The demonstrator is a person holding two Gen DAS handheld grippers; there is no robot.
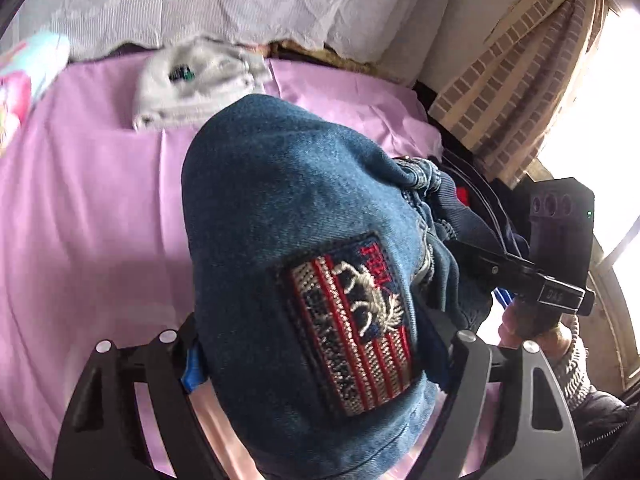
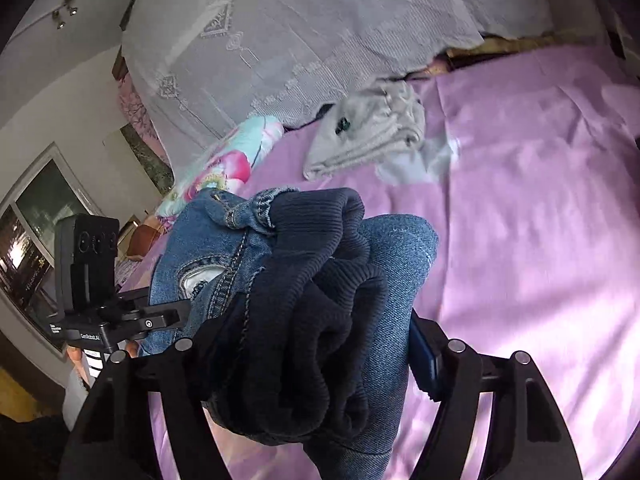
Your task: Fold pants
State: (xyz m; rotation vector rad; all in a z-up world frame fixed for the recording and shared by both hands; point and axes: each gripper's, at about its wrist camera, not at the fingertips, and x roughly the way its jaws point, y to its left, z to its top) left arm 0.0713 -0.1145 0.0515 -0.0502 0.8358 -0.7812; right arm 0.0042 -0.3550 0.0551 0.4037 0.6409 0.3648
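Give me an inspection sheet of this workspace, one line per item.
Surface: bed with pink sheet, creased.
Job's things: blue jeans lifted off the sheet, flag patch showing, dark ribbed waistband bunched.
Clutter: folded grey garment near the head of the bed; floral pillow beside it.
Grippers: left gripper and right gripper each clamp the jeans.
Cables: nothing seen.
Surroundings: white lace cover behind; checked curtain by a bright window.
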